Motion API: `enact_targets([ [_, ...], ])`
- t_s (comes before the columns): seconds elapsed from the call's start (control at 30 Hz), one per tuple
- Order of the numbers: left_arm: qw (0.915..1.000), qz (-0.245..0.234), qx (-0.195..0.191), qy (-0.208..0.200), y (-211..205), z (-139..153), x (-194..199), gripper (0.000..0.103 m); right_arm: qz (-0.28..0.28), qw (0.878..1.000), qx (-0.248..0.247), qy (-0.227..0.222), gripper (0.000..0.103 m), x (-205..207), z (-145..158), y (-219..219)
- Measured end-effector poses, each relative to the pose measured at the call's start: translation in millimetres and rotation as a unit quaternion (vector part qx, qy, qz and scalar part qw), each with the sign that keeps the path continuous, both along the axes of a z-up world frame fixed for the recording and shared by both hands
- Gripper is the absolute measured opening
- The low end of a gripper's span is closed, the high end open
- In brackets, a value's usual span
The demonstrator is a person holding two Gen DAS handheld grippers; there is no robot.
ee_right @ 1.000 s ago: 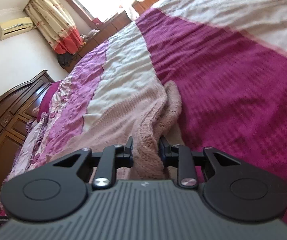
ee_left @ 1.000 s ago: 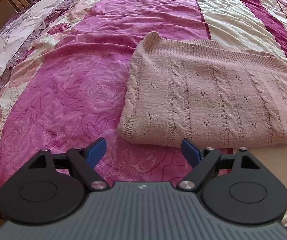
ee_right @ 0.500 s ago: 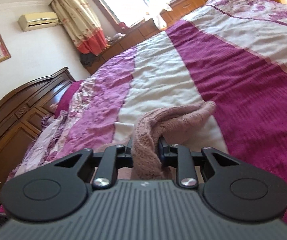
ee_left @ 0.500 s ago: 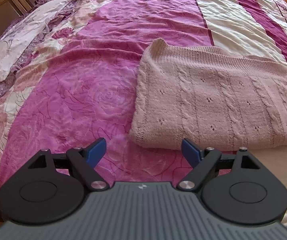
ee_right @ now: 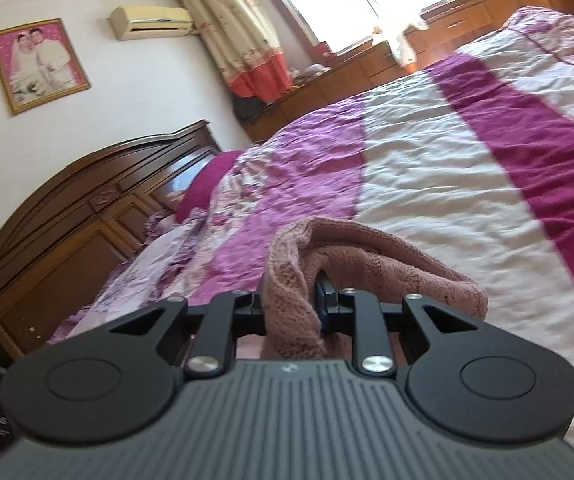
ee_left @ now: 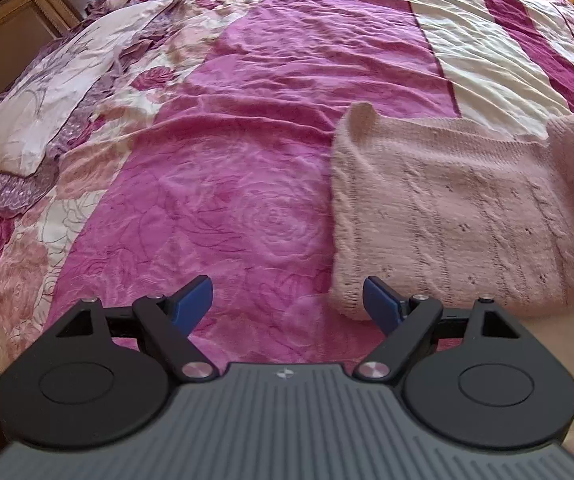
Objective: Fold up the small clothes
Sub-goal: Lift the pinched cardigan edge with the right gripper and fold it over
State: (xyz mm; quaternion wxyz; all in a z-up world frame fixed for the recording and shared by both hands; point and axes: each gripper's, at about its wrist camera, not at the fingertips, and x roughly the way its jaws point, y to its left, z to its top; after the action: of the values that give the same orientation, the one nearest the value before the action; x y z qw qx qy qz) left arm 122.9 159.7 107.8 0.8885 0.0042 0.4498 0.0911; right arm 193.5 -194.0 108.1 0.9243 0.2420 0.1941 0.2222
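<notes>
A pale pink cable-knit sweater (ee_left: 447,216) lies on the bed at the right of the left wrist view, with its right end lifted off the cover at the frame edge. My left gripper (ee_left: 287,304) stands open just in front of the sweater's near left corner, its blue fingertips (ee_left: 195,300) holding nothing. In the right wrist view my right gripper (ee_right: 291,300) is shut on a bunched fold of the same pink sweater (ee_right: 367,256), which it holds raised above the bed.
The bed cover (ee_left: 247,128) is pink with rose print and white and magenta stripes. A floral pillow (ee_left: 47,100) lies at the left. A dark wooden headboard (ee_right: 67,208) stands behind. A low wooden cabinet (ee_right: 367,72) runs under the window.
My right gripper has lifted the sweater's end higher and swung it toward the headboard. The left gripper drifted left, so the sweater sits further right in its view.
</notes>
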Motion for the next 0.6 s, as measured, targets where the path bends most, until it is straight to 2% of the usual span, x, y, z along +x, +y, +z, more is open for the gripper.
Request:
enact_targets([
  [0.37, 0.9997, 0.025, -0.003, -0.005, 36, -1, -10, 0.087, 0.070, 0.997, -0.015, 0.004, 0.024, 6, 7, 81],
  [0.6, 0.9992, 0.038, -0.003, -0.008, 56, -4, -16, 0.087, 0.119, 0.990, -0.069, 0.041, 0.024, 8, -17, 144],
])
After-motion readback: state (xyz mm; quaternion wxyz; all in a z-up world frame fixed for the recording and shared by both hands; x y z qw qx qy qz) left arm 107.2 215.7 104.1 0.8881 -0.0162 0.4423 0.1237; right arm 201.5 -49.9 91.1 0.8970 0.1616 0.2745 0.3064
